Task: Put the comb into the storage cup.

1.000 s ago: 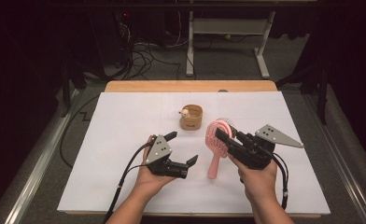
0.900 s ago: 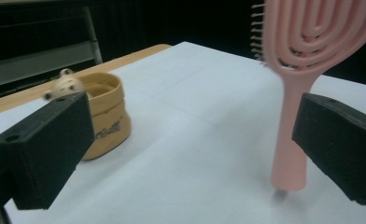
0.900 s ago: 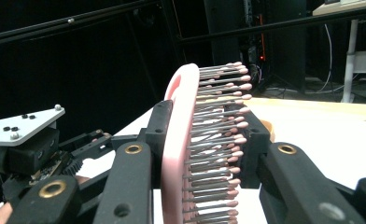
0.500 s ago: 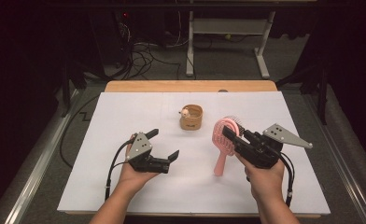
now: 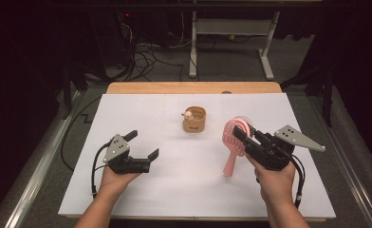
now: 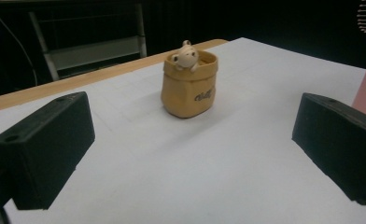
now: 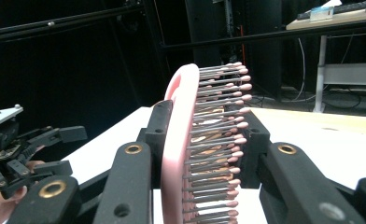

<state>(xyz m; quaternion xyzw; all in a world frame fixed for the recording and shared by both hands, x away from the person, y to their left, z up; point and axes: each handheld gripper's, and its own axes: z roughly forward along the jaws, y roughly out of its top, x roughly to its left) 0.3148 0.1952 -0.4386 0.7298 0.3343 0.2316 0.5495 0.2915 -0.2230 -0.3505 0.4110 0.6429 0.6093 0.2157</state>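
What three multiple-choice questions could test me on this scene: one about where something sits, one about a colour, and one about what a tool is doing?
1. Where is the small tan sack-shaped pot with a bear figure?
A. On the white table cover
B. In the left tool
C. On the floor

2. What colour is the plastic hairbrush?
A. Blue
B. Pink
C. Green

3. What state is the left tool in?
A. Shut on the pot
B. Shut on nothing
C. Open, holding nothing

Answers:
1 A: the pot stands on the cover.
2 B: the hairbrush, clamped in the right tool, is pink.
3 C: the left tool has its jaws wide apart.

Pink hairbrush (image 5: pixel 235 142), tan pouch (image 5: pixel 194 119), white table cover (image 5: pixel 189 190).
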